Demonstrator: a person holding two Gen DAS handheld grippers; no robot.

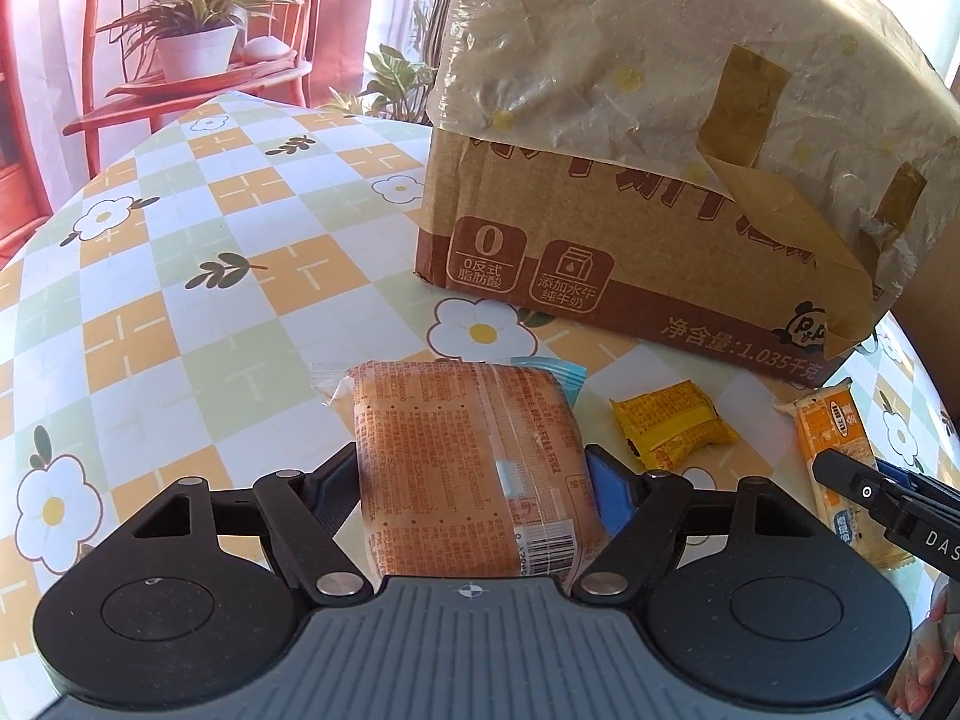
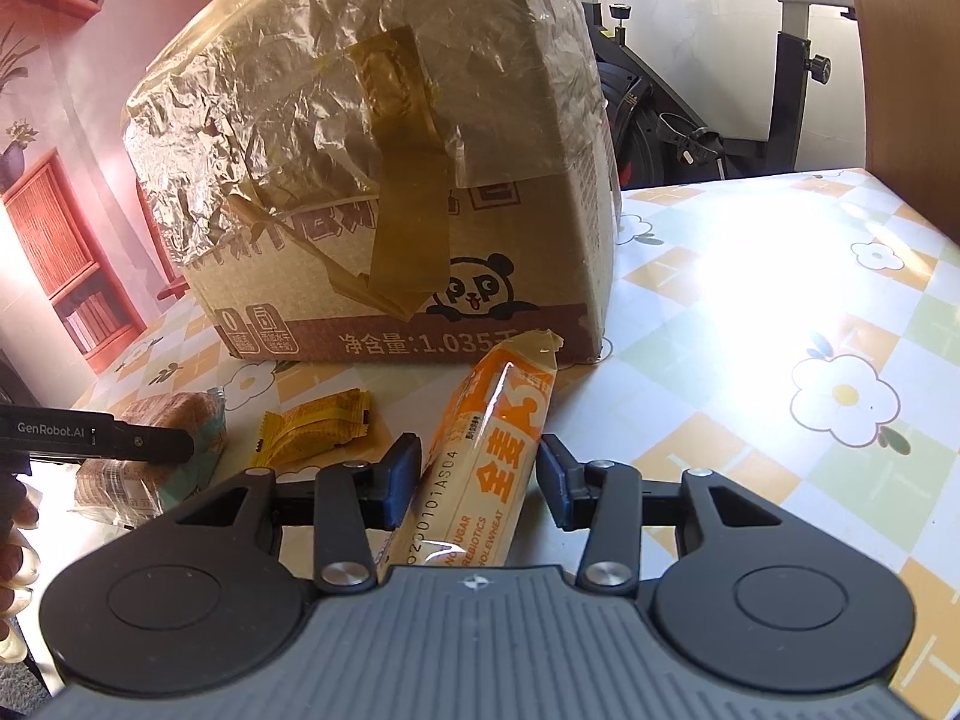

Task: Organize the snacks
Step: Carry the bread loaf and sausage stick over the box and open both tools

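Observation:
My left gripper [image 1: 474, 480] is shut on a wrapped bread pack [image 1: 462, 456] with orange print, held just over the table; it also shows in the right wrist view [image 2: 168, 420]. My right gripper [image 2: 477, 480] straddles a long orange-and-cream wholewheat cracker pack [image 2: 486, 456] lying on the table; its jaws are apart, the left pad near the pack, the right pad with a small gap. That pack also shows in the left wrist view [image 1: 840, 450]. A small yellow snack packet [image 1: 672, 429] lies between the two, seen too in the right wrist view [image 2: 318, 426].
A large cardboard box [image 1: 600, 228] with plastic film and brown tape stands right behind the snacks, also in the right wrist view [image 2: 384, 180]. The checked floral tablecloth [image 1: 180, 270] extends left. A red chair with a potted plant [image 1: 198, 30] is behind; an exercise bike [image 2: 690, 90] at right.

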